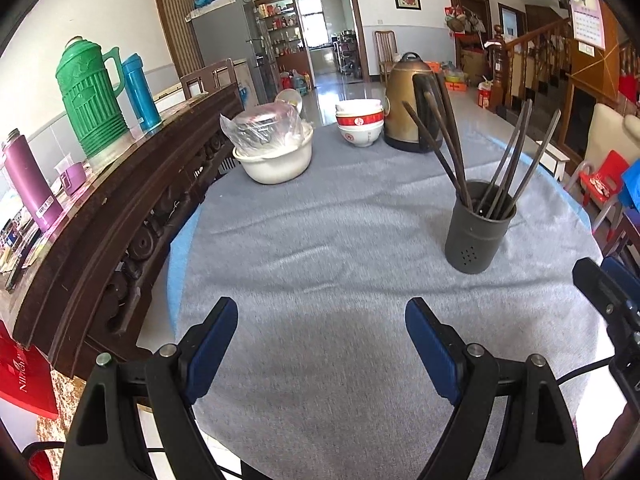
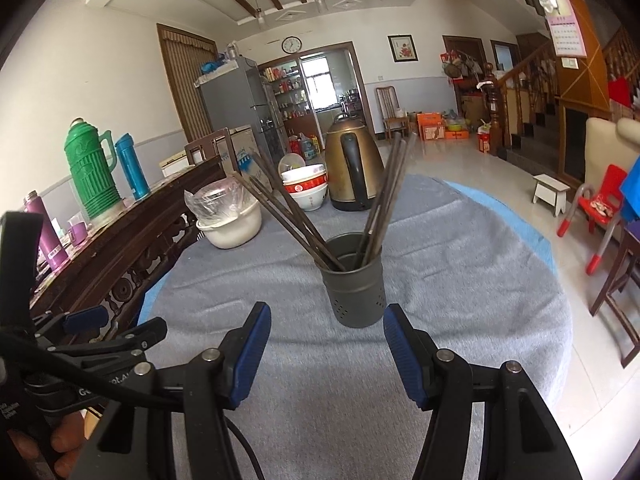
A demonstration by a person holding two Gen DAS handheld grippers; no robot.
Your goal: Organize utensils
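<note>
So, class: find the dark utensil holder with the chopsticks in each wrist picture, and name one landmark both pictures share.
Left wrist view: utensil holder stands right of centre on the grey cloth.
Right wrist view: utensil holder stands at centre, just beyond the open jaws.
Shared landmark: the brass kettle behind it.

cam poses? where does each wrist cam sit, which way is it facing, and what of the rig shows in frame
Left wrist: low over the grey-clothed table, facing the kitchen doorway; chopstick holder off to its right. Own open left gripper fills the bottom; the right gripper pokes in at the right edge.
Right wrist: same heading, centred on the chopstick holder just ahead of the open right gripper. Left gripper and the person's fingers show bottom left.
Shared: holder with chopsticks, brass kettle, stacked bowls, green thermos.
</note>
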